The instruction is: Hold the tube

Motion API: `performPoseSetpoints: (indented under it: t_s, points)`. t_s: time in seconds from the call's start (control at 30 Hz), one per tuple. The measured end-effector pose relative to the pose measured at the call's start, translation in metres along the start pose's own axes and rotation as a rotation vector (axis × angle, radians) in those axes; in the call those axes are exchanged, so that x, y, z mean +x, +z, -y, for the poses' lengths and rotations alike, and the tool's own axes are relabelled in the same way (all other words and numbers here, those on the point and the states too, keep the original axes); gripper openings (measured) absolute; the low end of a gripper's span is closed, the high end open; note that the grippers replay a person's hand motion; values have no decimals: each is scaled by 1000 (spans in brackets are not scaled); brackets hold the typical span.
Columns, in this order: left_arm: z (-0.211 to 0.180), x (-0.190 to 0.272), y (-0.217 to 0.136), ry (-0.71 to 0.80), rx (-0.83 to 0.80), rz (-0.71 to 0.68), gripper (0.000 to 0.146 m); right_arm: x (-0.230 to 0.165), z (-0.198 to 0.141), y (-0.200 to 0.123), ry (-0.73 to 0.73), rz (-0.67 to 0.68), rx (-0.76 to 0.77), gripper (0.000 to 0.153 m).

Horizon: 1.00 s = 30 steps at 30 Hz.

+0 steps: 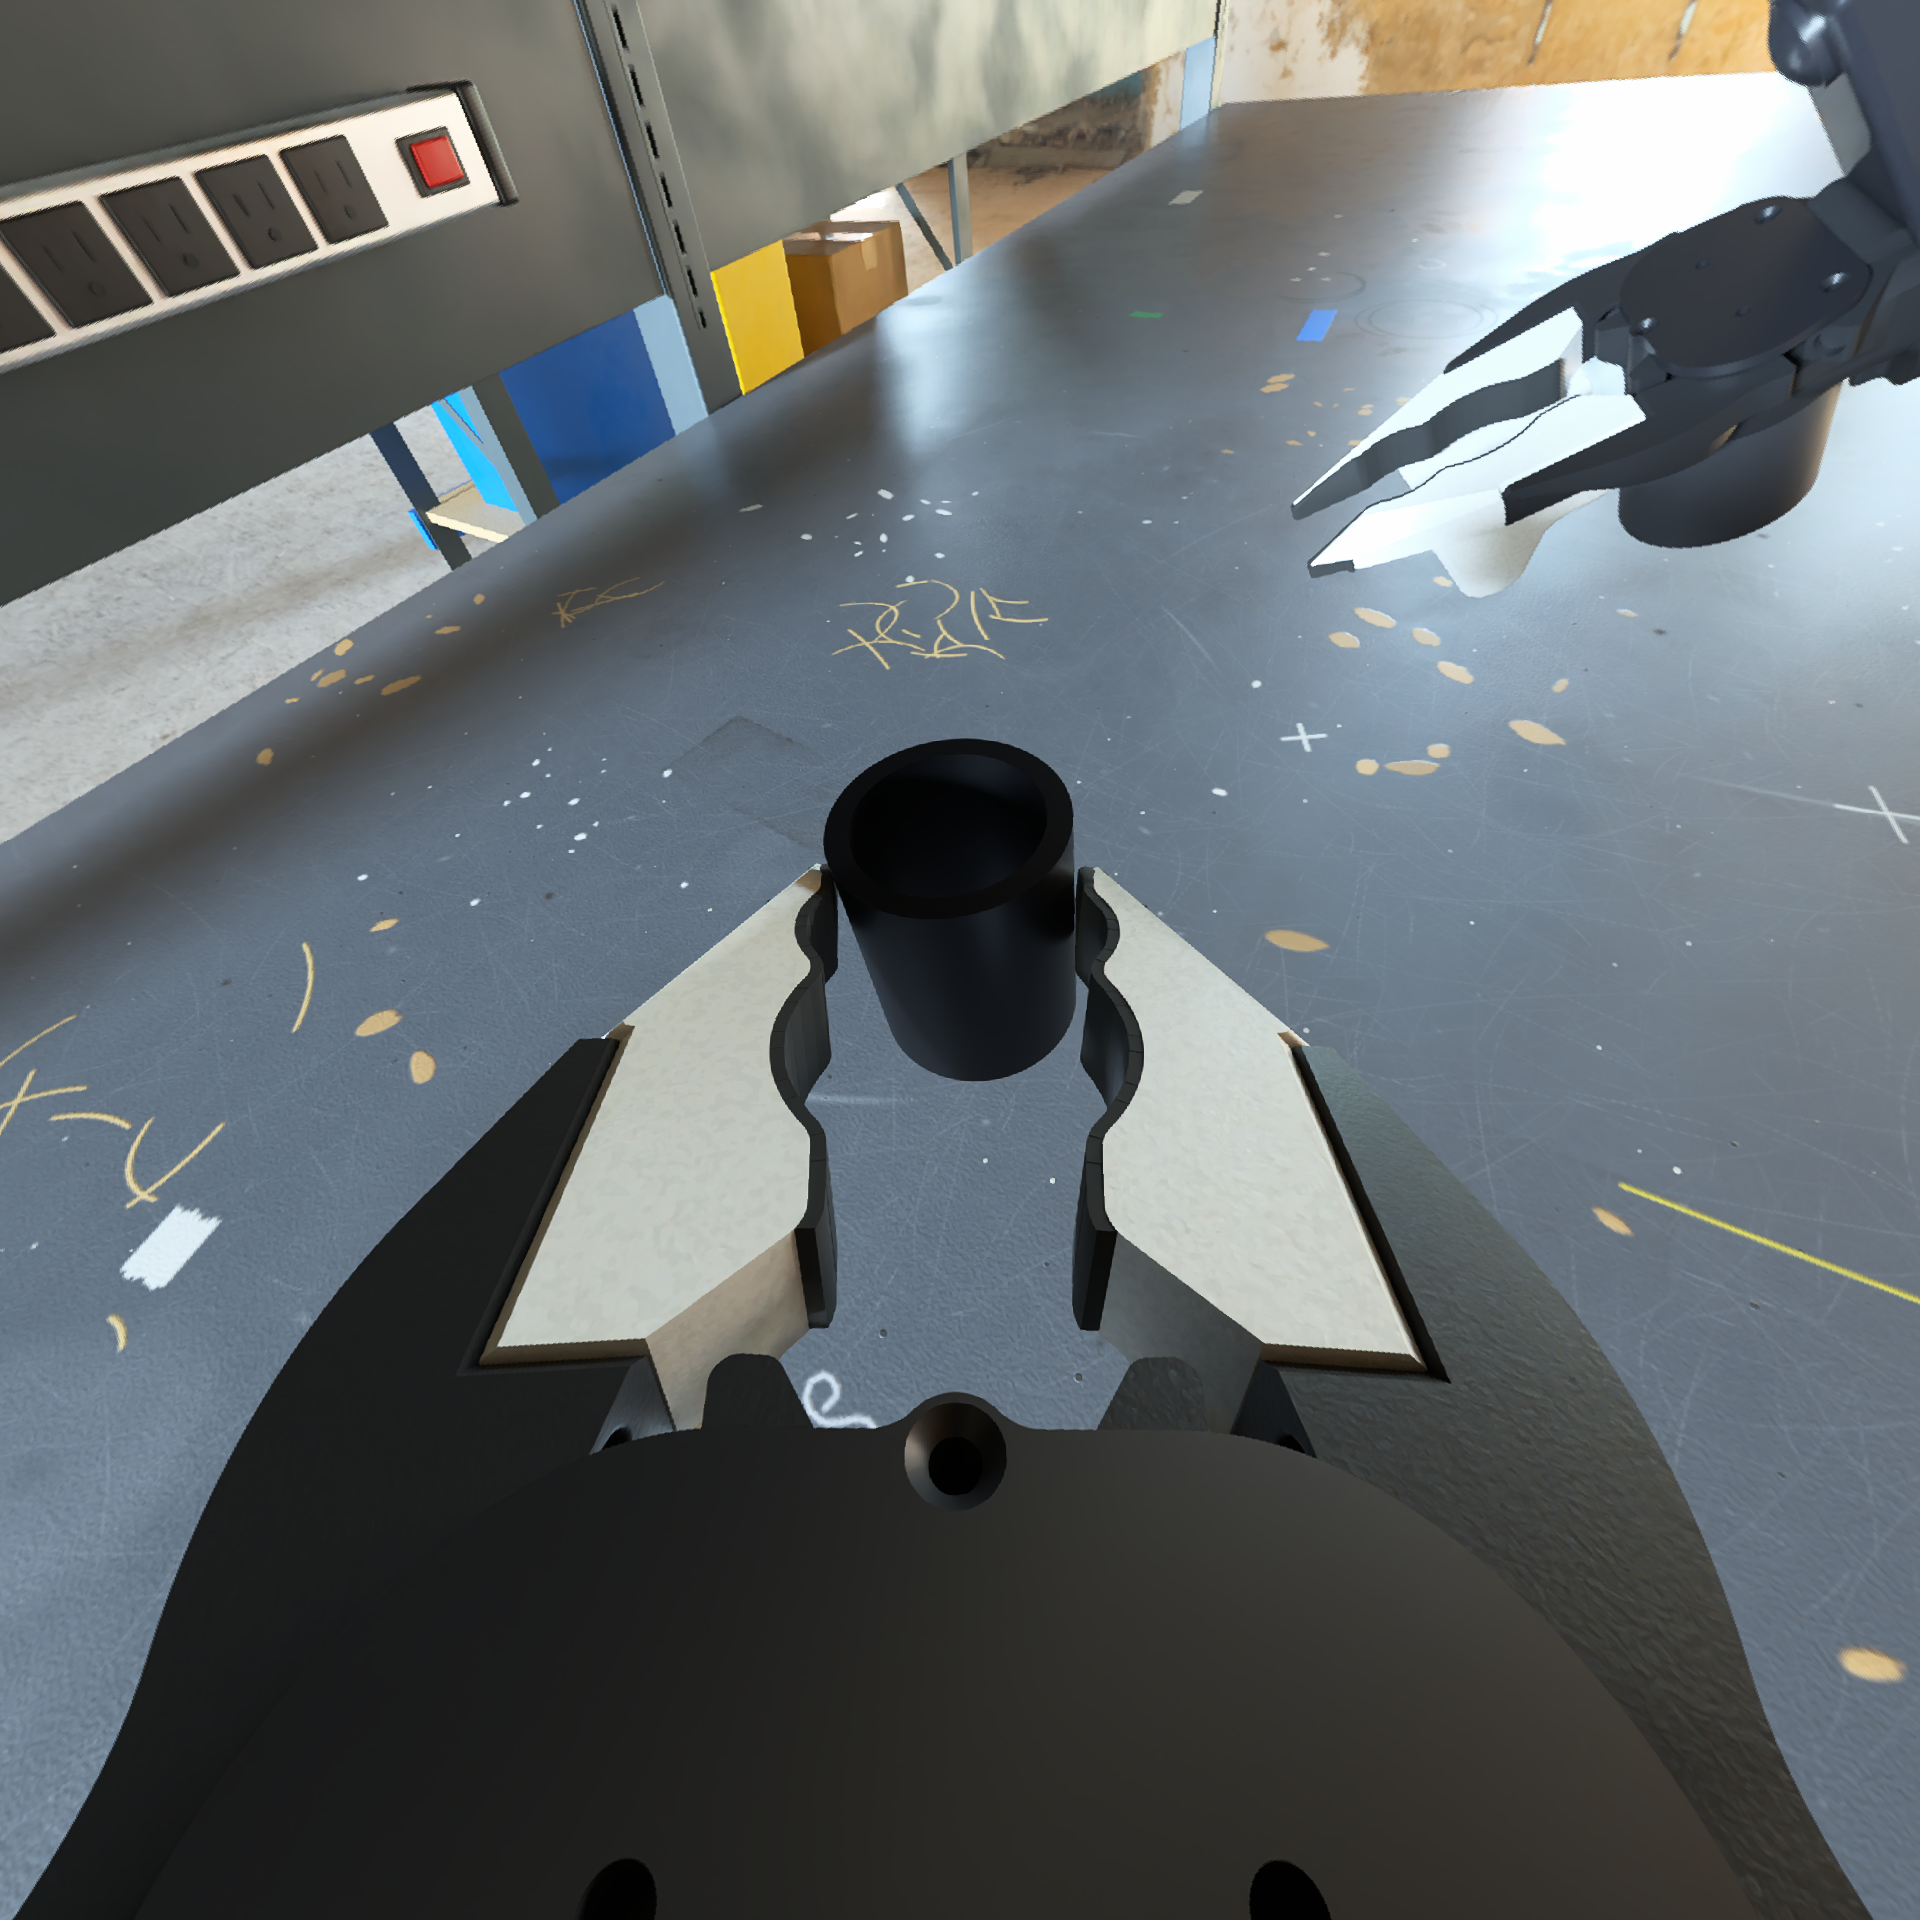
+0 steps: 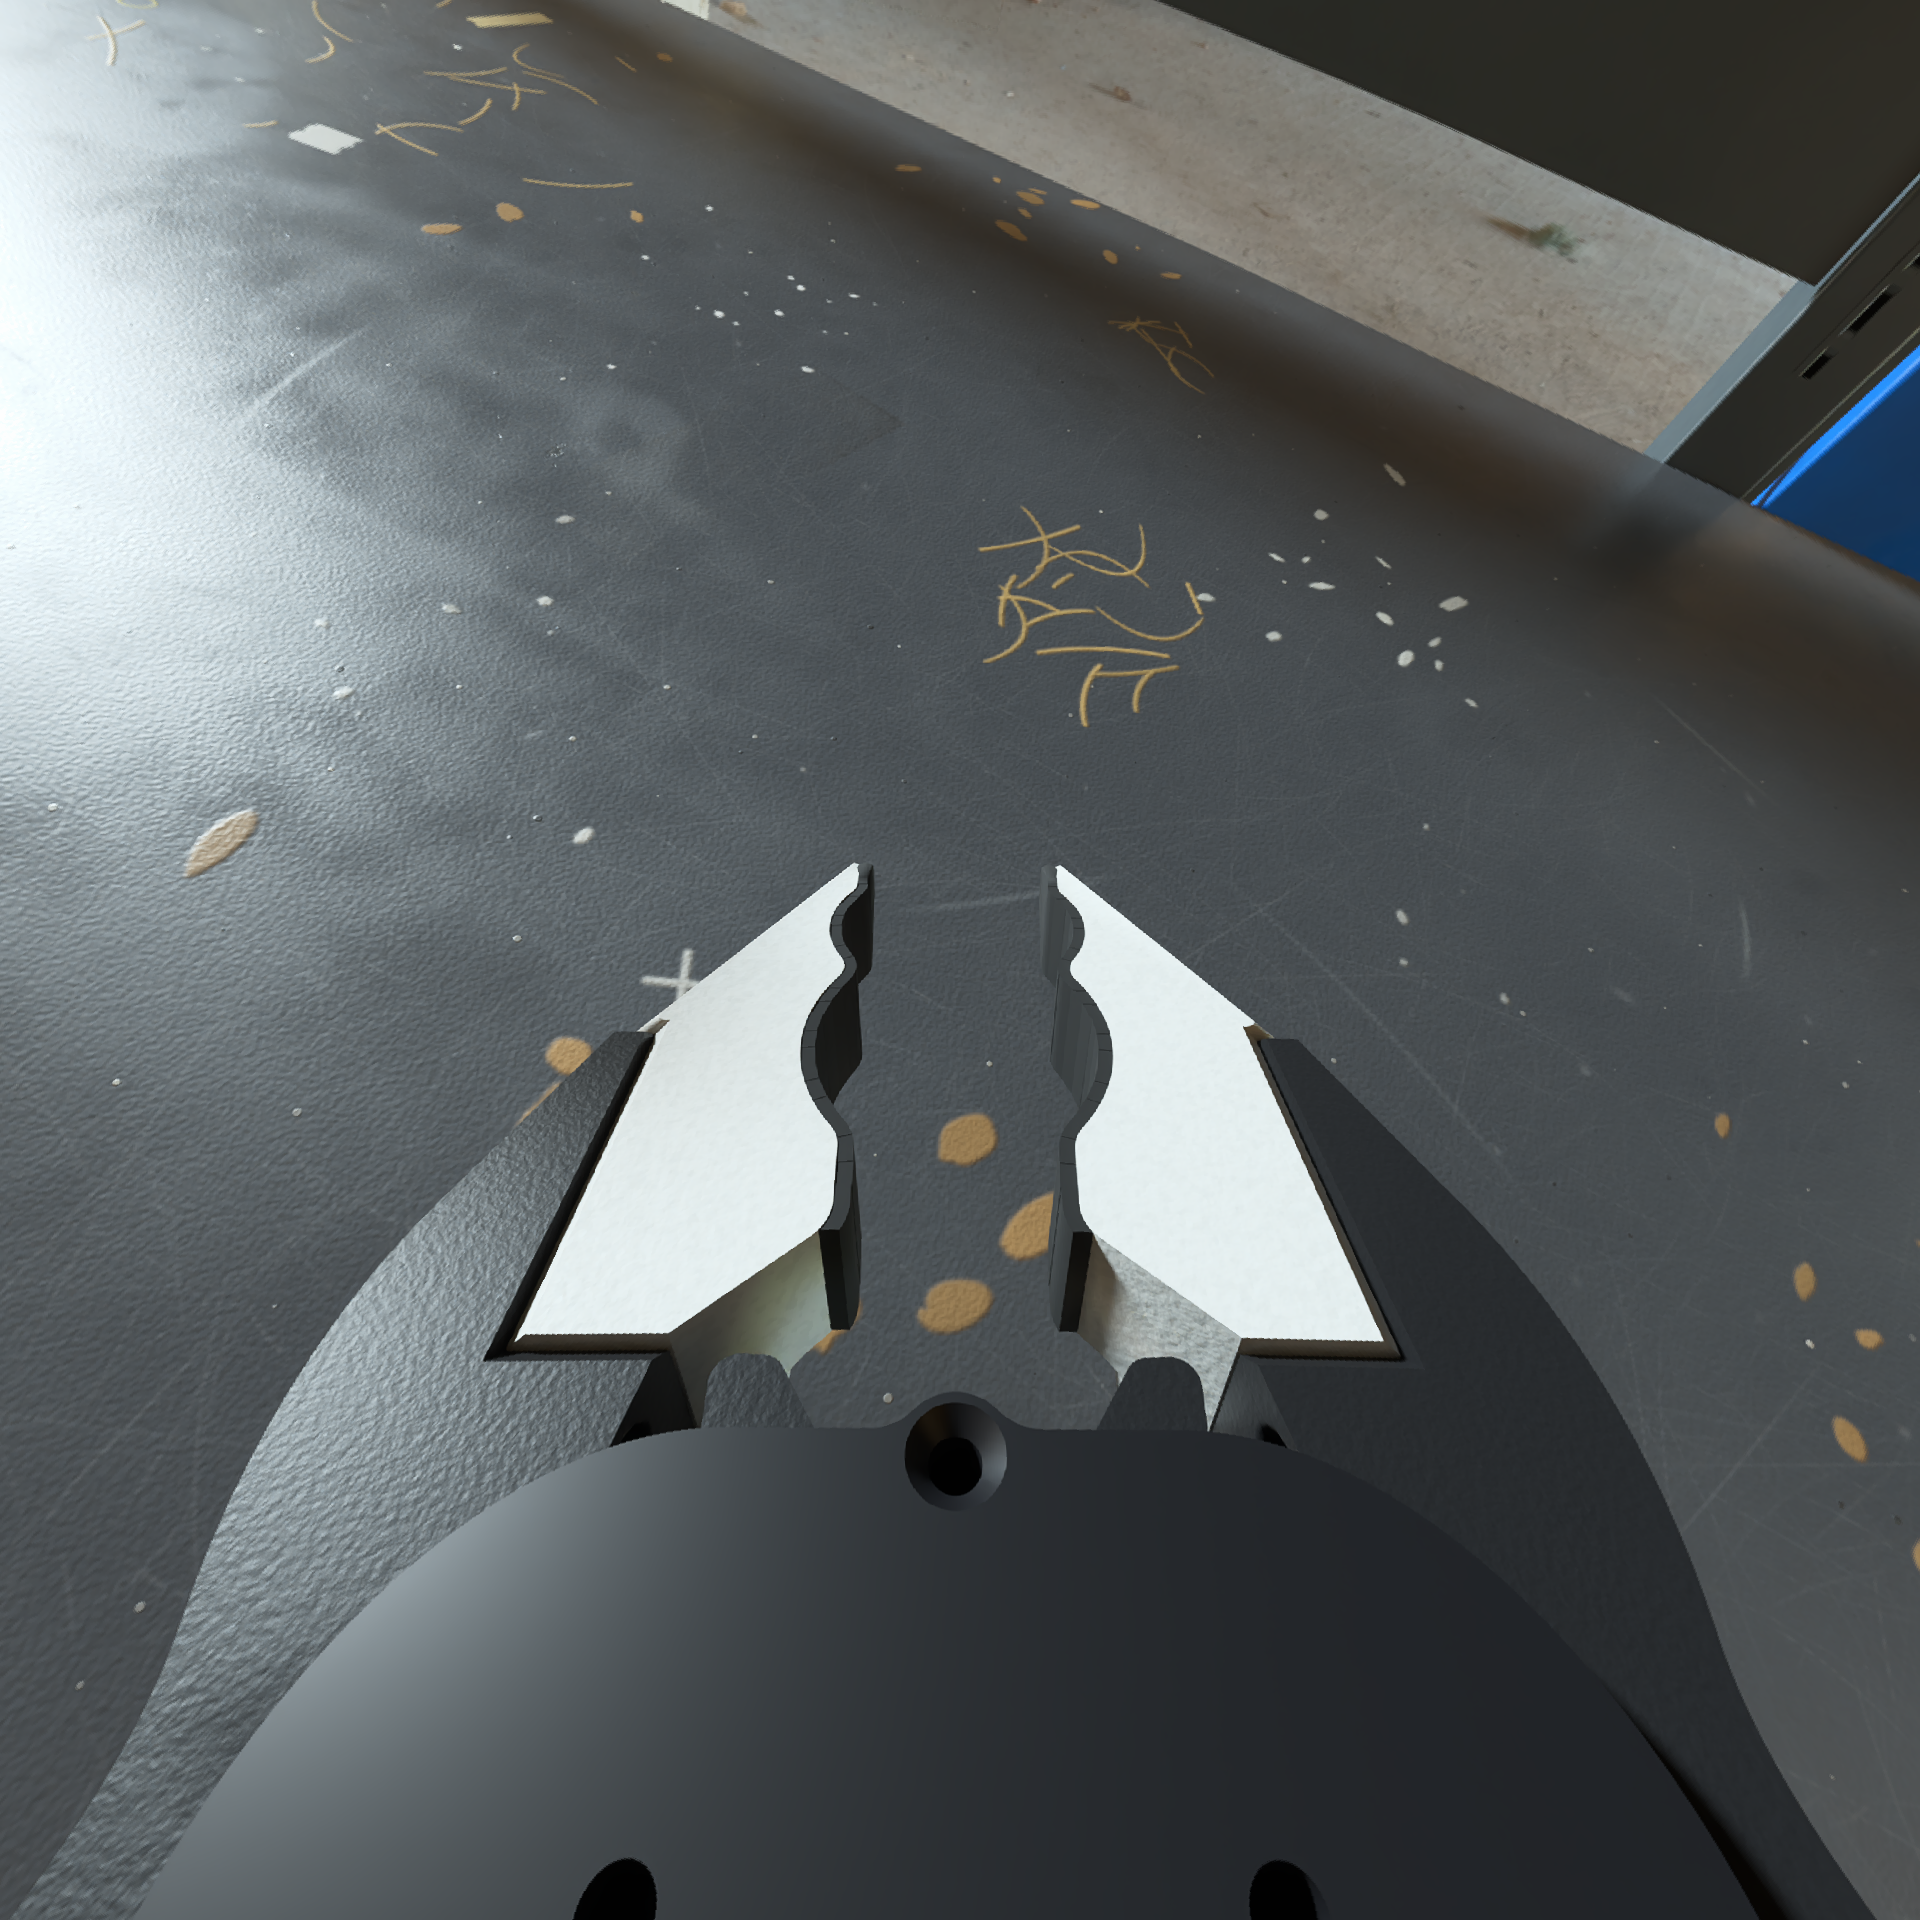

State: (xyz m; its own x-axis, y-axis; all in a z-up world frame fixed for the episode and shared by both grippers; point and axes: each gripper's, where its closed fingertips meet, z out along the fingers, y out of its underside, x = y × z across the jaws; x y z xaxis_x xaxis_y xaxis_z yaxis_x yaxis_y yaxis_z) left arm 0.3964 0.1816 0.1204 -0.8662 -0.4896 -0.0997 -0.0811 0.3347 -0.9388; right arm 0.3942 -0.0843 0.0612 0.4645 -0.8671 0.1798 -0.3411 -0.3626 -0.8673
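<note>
Between my left gripper's (image 1: 954, 883) scalloped fingertips, a smooth black hollow tube (image 1: 961, 925) sits clamped; my right gripper (image 2: 956, 873) gapes slightly, empty, above the scuffed grey tabletop (image 2: 520, 623).

My left gripper (image 1: 954, 894) is matt black plastic, its jaws faced with cream, paper-like panels of faintly mottled grain. Between them the tube (image 1: 956, 914) looks like smooth black plastic or rubber with a soft satin sheen. My right gripper (image 2: 956, 894) has a pebbled black shell and whiter panels. The worktop (image 2: 416, 520) is dark grey, leathery, scratched and paint-flecked, glossy with glare toward ten o'clock.
</note>
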Motion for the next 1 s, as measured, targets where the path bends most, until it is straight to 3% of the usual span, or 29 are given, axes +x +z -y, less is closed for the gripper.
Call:
performPoseSetpoints:
  t_s: [1.0]
  points:
    - [-3,-1,2,4,-21,8,46,0,-2,0,0,-3,-5,31]
